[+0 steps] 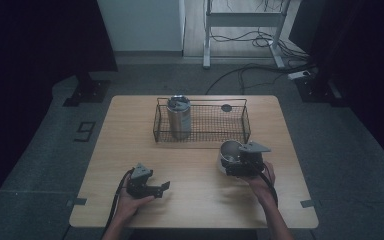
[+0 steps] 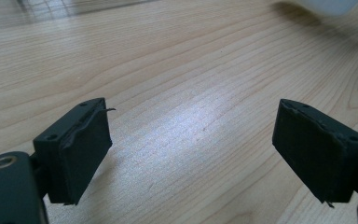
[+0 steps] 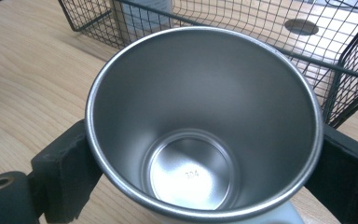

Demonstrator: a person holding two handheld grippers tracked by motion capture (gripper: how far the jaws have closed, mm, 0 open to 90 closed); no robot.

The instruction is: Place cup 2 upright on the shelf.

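Observation:
My right gripper (image 1: 232, 161) is shut on an empty steel cup (image 1: 228, 155), just in front of the wire basket (image 1: 202, 135). In the right gripper view the cup (image 3: 205, 116) sits mouth up between the two black jaws, and its bare inside is stamped 304. A second steel cup (image 1: 178, 117) stands upright in the left part of the basket. My left gripper (image 1: 163, 189) rests low over the near left of the wooden table (image 1: 130, 140). Its jaws stand wide apart with bare wood between them (image 2: 193, 135).
A small dark round thing (image 1: 226, 107) lies in the back right of the basket and shows as a dark disc (image 3: 301, 26) through the mesh. Beyond the table stand a metal frame (image 1: 242, 22) and loose floor cables (image 1: 260, 67).

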